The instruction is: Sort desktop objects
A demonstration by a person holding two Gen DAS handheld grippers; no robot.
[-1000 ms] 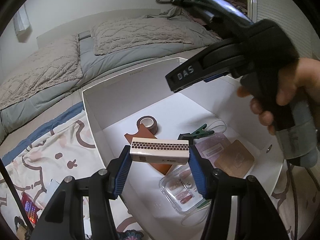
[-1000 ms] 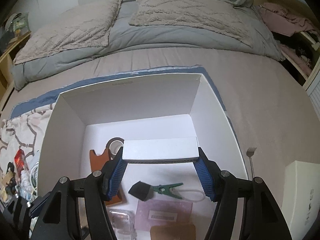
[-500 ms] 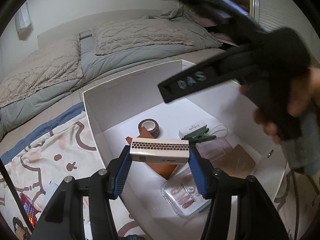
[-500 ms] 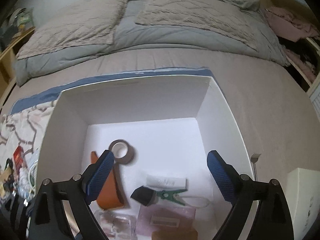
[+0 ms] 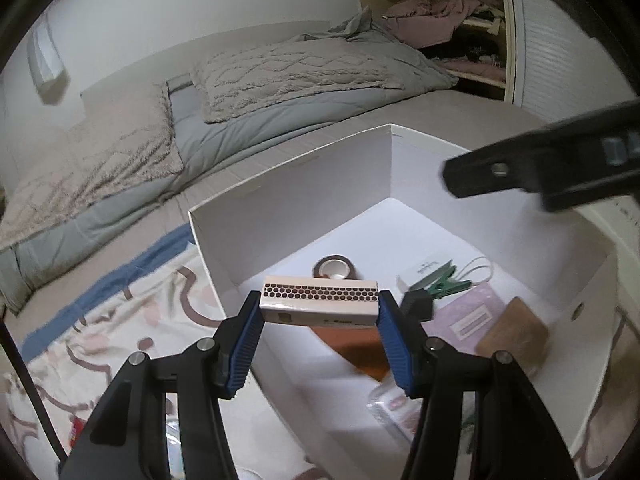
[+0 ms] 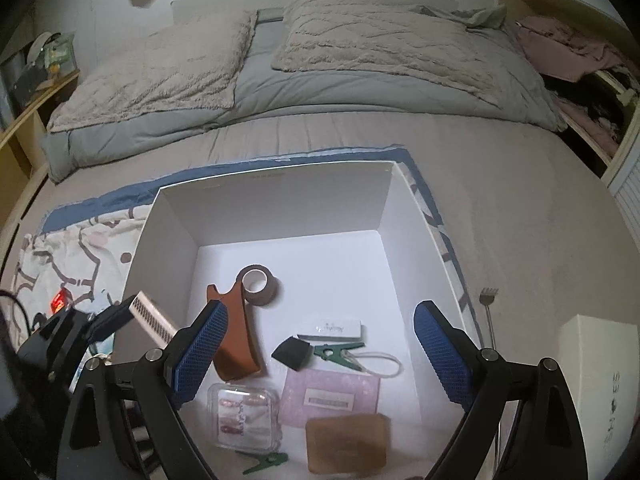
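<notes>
Two grippers work over a white cardboard box (image 6: 276, 204) that sits on a bed (image 6: 360, 128), partly on a patterned cloth (image 6: 76, 248). The left gripper (image 5: 319, 330) has its blue jaws clamped on the ends of a matchbox (image 5: 319, 305), holding it level in the air above the box's near-left wall. The right gripper (image 6: 318, 354) hangs over the box interior with its jaws wide apart and nothing between them. On the box floor lie, from larger to smaller: a lilac card (image 6: 330, 396), a tan leather pad (image 6: 347, 442), a brown leather piece (image 6: 236, 344), a clear plastic case (image 6: 244, 414), a roll of brown tape (image 6: 258, 284), a small white labelled box (image 6: 336, 329) and a green clothespin (image 6: 338, 354) gripping a black pad. Outside the box, a fork (image 6: 488, 312) lies on the bed to the right.
</notes>
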